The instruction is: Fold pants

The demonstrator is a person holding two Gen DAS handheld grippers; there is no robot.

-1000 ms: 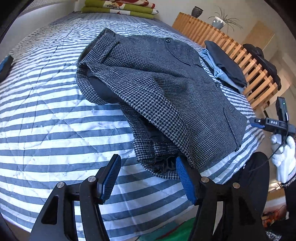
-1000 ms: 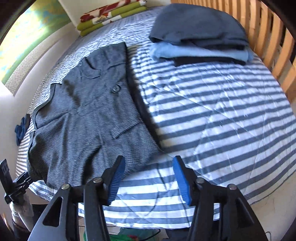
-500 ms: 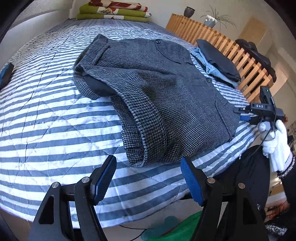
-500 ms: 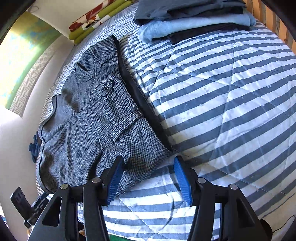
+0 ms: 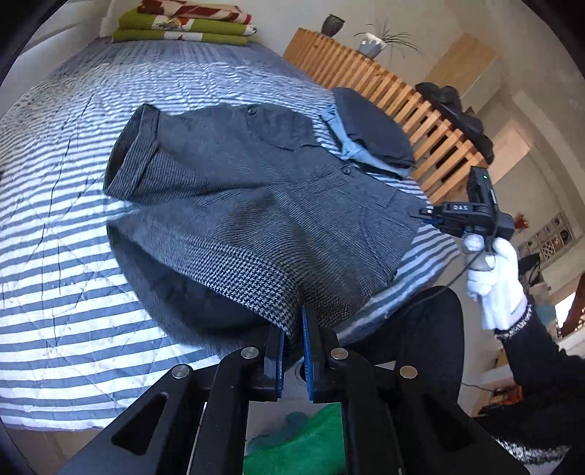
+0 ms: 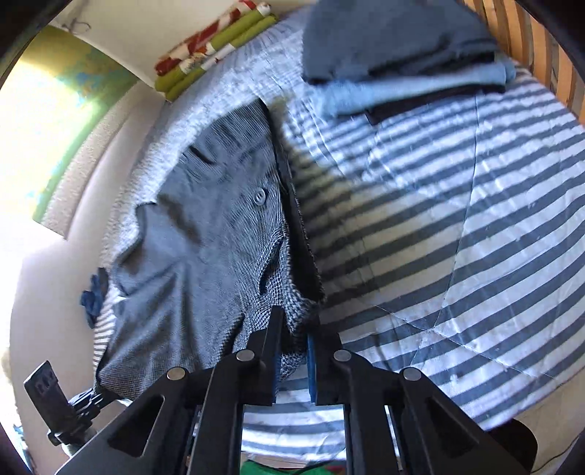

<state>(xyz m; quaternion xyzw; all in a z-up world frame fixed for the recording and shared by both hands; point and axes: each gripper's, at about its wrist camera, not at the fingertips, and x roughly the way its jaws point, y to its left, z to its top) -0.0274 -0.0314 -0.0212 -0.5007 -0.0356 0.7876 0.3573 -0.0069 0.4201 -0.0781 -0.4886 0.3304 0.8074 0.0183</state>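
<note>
My left gripper (image 5: 292,350) is closing on the near hem corner of the grey houndstooth wool pants (image 5: 256,204) on the striped blue-and-white quilt (image 5: 65,277); my right gripper (image 6: 294,360) is closing on the waistband corner. Lift evenly, carry both corners across. Folded blue clothes stack (image 6: 402,62) sits just beyond; keep clear.

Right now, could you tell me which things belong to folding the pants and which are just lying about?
In use: houndstooth pants, left gripper and right gripper, both closing on its near edge.
Lying about: folded clothes stack, green patterned bedding, potted plant.
</note>
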